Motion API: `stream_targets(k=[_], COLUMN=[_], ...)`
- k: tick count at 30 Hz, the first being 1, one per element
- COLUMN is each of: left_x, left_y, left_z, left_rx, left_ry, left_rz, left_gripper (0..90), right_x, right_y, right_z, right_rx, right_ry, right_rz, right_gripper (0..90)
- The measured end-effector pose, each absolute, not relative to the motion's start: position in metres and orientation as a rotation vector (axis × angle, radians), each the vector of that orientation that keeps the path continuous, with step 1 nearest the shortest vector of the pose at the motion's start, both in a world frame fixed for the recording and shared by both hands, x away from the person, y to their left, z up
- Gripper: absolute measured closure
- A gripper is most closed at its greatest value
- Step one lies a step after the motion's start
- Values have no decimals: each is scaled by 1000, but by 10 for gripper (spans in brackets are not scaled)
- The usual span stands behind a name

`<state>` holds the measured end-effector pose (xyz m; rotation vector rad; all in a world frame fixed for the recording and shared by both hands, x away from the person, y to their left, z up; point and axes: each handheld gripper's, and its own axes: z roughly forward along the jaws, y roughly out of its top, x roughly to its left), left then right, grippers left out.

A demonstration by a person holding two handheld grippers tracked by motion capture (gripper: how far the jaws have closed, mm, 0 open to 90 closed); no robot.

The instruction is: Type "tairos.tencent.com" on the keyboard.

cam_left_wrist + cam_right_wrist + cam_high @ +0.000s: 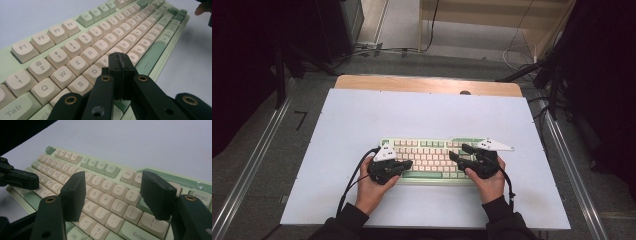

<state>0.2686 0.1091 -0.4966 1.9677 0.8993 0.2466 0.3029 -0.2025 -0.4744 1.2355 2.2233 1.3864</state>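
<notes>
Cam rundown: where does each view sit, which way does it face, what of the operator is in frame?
High view: above the person's side, facing forward and down on the white table; both forearms, left claw, right claw.
Left gripper view: on the left claw, jaws shut, looking along the keyboard.
Right gripper view: on the right claw, jaws open above the keys.
Shared: the keyboard in all; the right gripper view also catches the left claw.

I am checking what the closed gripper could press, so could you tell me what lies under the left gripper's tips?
The left gripper, shut with nothing between its pads, hangs above the keyboard near the D, F and B keys. The key directly beneath the tips is covered, so it cannot be read.
</notes>
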Motion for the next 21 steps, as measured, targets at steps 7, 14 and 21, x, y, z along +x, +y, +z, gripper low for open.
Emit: stream_targets(k=[7, 14, 21], left_x=[268, 268, 268], left_y=[108, 107, 107], left_z=[-497, -497, -498], left_rx=[1979, 1985, 1992], left_ry=[899, 900, 905], left_rz=[249, 244, 246], left_gripper=[900, 900, 900], right_x=[303, 303, 303], right_y=[-202, -202, -202], right_z=[-475, -475, -475], right_rx=[1236, 1235, 1234], right_ry=[2225, 2225, 2226], right_rz=[1383, 1385, 1384], right_gripper=[356, 356, 356])
